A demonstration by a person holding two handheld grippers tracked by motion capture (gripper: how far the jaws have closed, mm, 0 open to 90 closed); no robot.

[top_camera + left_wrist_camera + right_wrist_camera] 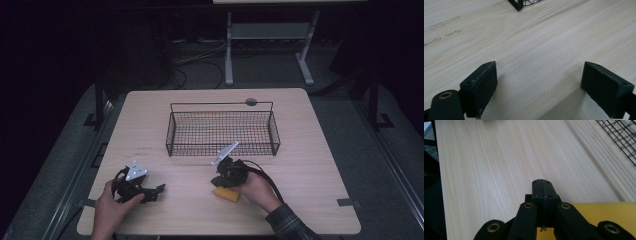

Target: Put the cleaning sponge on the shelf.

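One yellow rectangular block [227, 194] lies flat on the pale wooden table [310, 165] at lower centre of the high view, just under the right gripper [223, 176]. In the right gripper view that gripper's jaws are pressed together with nothing between them, and the yellow block [614, 213] sits at lower right, beside and beneath the linkage rather than between the pads. To take it well, I judge the jaws must first part, then straddle the block squarely across its short sides before closing. Left gripper [152, 192], at lower left of the high view, rests on the table with its jaws wide apart and nothing between them. A black wire mesh basket [172, 131] stands behind, at centre frame, well apart from the block; its near wall looks like the one obstacle if the block is to be lifted in.
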